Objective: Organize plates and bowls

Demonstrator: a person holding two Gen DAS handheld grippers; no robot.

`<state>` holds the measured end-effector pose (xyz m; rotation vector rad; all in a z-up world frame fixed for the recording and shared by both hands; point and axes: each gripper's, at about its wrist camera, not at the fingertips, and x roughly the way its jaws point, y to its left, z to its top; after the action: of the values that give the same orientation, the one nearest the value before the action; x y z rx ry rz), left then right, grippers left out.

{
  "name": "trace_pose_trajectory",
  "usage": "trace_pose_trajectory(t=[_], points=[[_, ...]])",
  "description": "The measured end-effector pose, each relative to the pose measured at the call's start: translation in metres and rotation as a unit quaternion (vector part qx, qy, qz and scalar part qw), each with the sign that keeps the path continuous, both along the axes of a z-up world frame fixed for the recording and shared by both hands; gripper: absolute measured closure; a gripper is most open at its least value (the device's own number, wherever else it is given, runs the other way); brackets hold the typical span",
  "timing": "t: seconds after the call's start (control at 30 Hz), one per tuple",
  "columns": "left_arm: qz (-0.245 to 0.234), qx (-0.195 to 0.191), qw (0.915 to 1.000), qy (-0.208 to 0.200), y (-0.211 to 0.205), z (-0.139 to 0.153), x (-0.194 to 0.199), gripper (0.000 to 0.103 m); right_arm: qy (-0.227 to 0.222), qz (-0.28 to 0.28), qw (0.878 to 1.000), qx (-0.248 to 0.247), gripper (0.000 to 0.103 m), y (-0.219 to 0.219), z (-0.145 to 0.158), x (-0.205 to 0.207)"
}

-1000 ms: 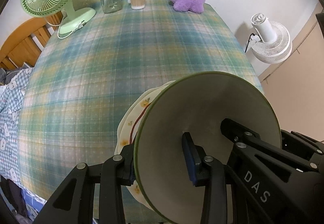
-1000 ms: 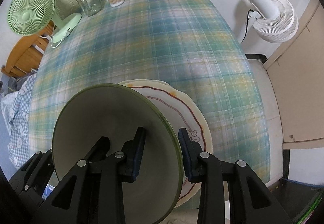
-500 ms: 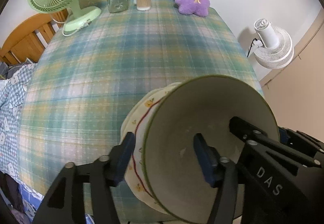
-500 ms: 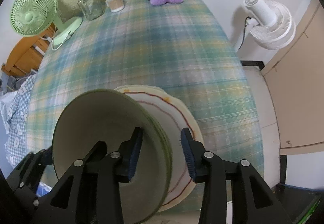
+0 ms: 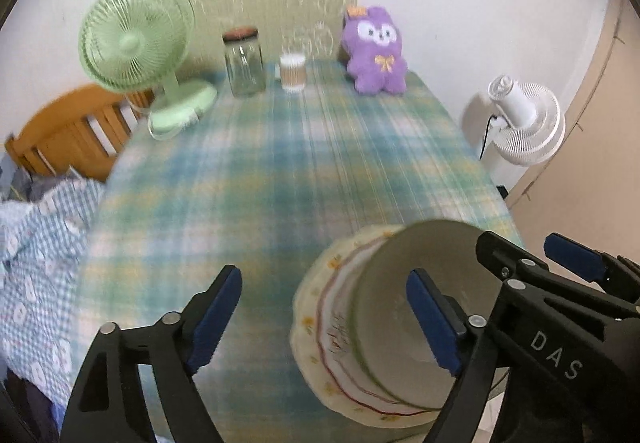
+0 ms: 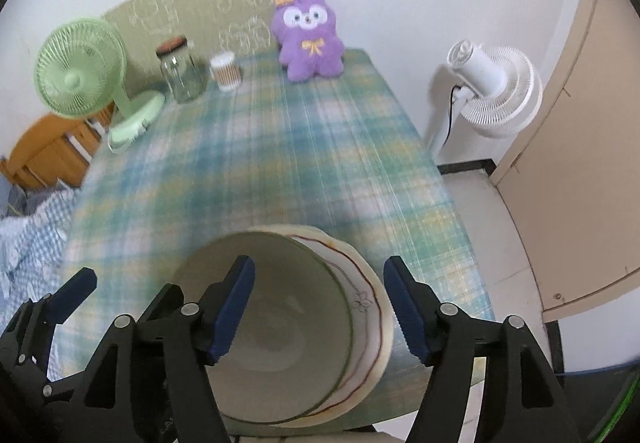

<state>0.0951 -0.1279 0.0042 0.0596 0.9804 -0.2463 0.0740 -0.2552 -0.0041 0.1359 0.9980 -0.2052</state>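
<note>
A green-rimmed beige bowl [image 5: 404,307] sits on a cream plate with a red wavy line [image 5: 320,323] near the table's front edge. It also shows in the right wrist view as the bowl [image 6: 280,323] on the plate [image 6: 372,307]. My left gripper [image 5: 324,315] is open, its right finger over the bowl and its left finger over the cloth. My right gripper [image 6: 320,307] is open above the bowl and touches nothing. The right gripper's fingers [image 5: 572,257] show at the left view's right edge.
A green desk fan [image 5: 136,43], a glass jar [image 5: 244,63], a cotton-swab cup [image 5: 293,71] and a purple plush [image 5: 376,55] stand at the table's far end. A white floor fan [image 6: 492,91] stands right of the table. A wooden bed frame [image 5: 68,131] lies left.
Both grippers have opened and let go of the bowl, which now rests on the plate. Both have drawn back and tilted up, so the far wall shows.
</note>
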Motion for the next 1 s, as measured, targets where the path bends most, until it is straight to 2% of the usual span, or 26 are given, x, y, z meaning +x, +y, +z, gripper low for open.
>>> trace_pose_trajectory(t=[0.17,0.43,0.87,1.0], points=[[-0.002,-0.008,0.9994,-0.035,0.029,0.022,-0.001,0.010,-0.034,-0.003,0.999,-0.012,0.024,0.026,0.023,-0.005],[-0.004,-0.016,0.9970,-0.075,0.087,0.045,-0.004,0.007,-0.088,0.006,0.995,-0.036,0.023,0.091,0.051,-0.021],[-0.002,-0.002,0.9917,-0.129,0.174,0.051,-0.016,0.005,-0.135,-0.021,0.989,-0.058,0.023,0.160,0.057,-0.051],[0.005,-0.009,0.9903,-0.138,0.188,0.045,-0.026,0.005,-0.148,-0.019,0.987,-0.062,0.014,0.171,0.051,-0.062]])
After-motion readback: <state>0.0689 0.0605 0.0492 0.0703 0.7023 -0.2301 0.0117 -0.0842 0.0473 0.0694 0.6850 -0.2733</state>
